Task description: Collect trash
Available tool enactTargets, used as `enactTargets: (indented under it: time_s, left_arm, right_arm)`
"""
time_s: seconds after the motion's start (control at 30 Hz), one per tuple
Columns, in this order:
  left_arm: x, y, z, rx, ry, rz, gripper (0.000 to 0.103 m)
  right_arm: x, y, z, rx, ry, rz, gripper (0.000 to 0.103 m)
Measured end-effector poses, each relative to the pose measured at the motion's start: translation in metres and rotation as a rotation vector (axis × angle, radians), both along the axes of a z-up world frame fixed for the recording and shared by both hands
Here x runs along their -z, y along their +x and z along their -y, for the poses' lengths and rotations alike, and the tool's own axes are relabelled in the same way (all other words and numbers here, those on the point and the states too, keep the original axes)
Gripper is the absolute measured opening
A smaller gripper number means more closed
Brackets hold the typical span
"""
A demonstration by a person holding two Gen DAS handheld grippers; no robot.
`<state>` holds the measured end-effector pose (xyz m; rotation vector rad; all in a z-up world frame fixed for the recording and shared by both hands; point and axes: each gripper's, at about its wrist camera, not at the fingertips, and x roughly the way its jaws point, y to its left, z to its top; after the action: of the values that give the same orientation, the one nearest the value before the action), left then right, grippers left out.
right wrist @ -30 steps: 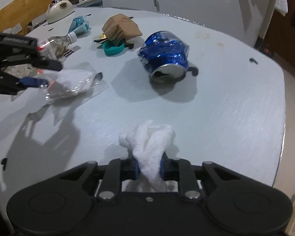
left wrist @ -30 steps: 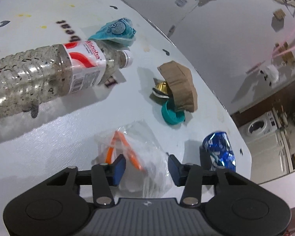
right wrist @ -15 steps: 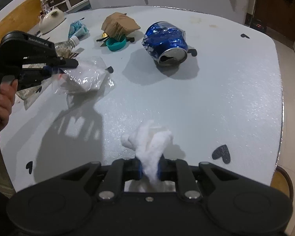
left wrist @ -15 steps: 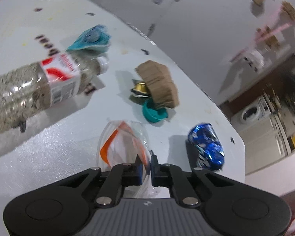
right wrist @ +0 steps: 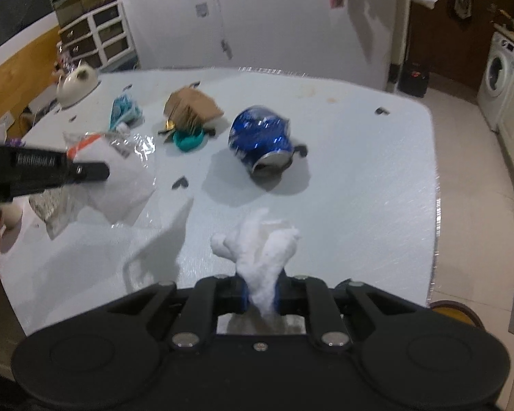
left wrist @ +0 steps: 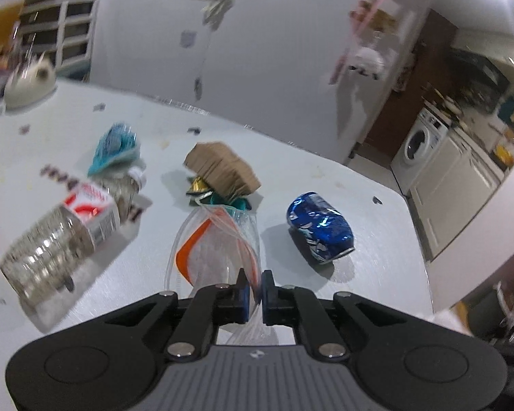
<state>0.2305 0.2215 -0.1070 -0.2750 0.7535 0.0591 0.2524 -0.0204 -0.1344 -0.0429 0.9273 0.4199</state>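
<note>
The left gripper (left wrist: 253, 287) is pinching a clear plastic bag (left wrist: 219, 239) off the table (right wrist: 359, 188) — the right gripper (right wrist: 261, 291) is clamping a white tissue wad (right wrist: 257, 246); crushed blue can (right wrist: 260, 140) is lying at 12 o'clock.

White table (right wrist: 359, 171): blue can (right wrist: 261, 139), bottle (left wrist: 65, 236), cardboard (right wrist: 192, 107).

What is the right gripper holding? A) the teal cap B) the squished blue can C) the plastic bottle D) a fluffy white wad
D: the right gripper has its jaws shut on a white wad, while the blue can lies on the table.
</note>
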Motion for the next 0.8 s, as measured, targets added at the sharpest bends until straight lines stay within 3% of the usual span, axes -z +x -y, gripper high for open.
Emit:
enactTargets:
  time_s: [0.3, 0.8]
  left_arm:
    - [-0.037, -0.034, 0.037, 0.131, 0.139, 0.092, 0.006]
    - [-0.059, -0.066, 0.1, 0.228, 0.208, 0.124, 0.006]
  right_arm:
    - [-0.043, -0.024, 0.015, 0.058, 0.013, 0.094, 0.014]
    - [-0.078, -0.064, 0.063, 0.175, 0.067, 0.155, 0.014]
